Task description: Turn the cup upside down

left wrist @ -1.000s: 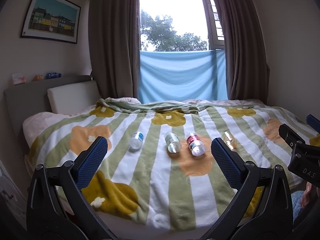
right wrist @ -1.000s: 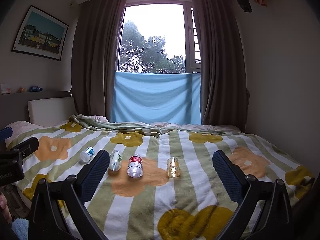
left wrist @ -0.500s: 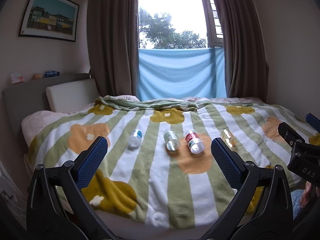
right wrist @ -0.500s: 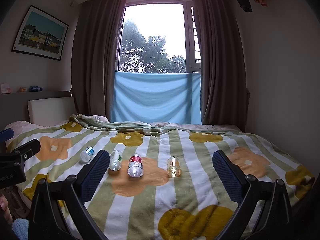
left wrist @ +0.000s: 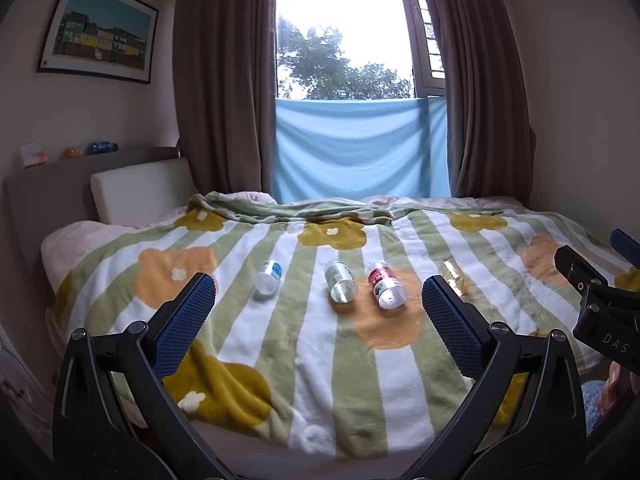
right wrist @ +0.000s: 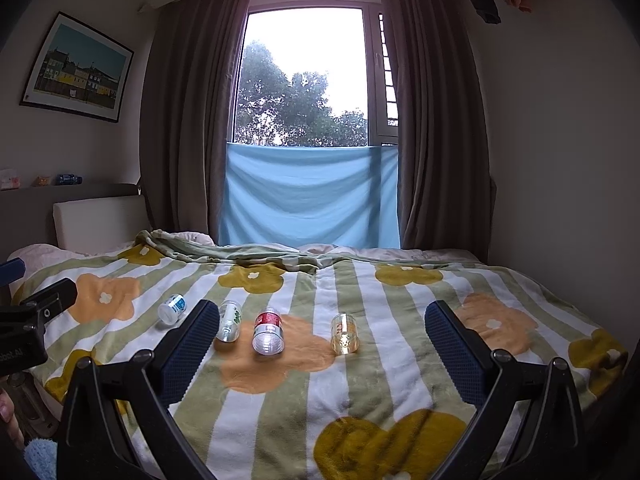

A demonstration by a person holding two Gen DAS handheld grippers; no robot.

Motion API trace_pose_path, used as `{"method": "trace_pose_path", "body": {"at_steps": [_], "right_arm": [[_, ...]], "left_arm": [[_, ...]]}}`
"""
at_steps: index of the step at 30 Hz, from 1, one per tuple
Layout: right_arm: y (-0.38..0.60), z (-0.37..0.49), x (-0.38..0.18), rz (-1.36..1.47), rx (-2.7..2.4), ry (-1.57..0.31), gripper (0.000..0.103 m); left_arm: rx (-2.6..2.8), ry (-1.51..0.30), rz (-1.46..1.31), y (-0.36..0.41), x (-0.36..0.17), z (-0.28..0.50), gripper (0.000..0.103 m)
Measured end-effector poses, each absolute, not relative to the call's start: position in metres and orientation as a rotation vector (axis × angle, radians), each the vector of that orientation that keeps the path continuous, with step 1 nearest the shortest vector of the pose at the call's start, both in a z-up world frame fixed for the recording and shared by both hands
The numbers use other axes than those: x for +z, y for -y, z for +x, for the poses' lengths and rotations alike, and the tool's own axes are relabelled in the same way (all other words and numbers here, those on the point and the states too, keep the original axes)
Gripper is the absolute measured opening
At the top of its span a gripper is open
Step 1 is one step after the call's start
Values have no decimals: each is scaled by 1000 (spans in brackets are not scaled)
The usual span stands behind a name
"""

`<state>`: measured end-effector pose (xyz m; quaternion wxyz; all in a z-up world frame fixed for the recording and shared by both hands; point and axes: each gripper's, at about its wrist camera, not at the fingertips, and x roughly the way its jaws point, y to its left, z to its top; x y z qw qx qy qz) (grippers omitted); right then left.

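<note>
Nothing flipped yet: four cups (right wrist: 267, 332) lie sideways on the bed (right wrist: 360, 392) (both claws (right wrist: 320, 356) held wide, empty).

A bed (right wrist: 460, 360) under a striped, flowered blanket (right wrist: 360, 384) carries four clear cups (right wrist: 268, 332) lying sideways in a row toward 12 o'clock.

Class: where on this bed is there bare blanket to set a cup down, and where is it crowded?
Free: the near blanket in front of the four cups, and the right side beyond the yellow-print cup. Crowded: the row from the blue-label cup to the red-label cup.
</note>
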<state>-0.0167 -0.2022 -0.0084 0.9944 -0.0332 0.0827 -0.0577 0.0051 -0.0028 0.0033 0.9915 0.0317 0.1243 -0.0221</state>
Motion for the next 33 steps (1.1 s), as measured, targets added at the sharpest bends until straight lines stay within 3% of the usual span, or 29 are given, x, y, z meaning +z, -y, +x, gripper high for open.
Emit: {"method": "trace_pose_path", "body": {"at_steps": [33], "right_arm": [[201, -15, -7, -66, -116, -181, 103]], "left_arm": [[-52, -279, 34, 6, -1, 13, 103]]}}
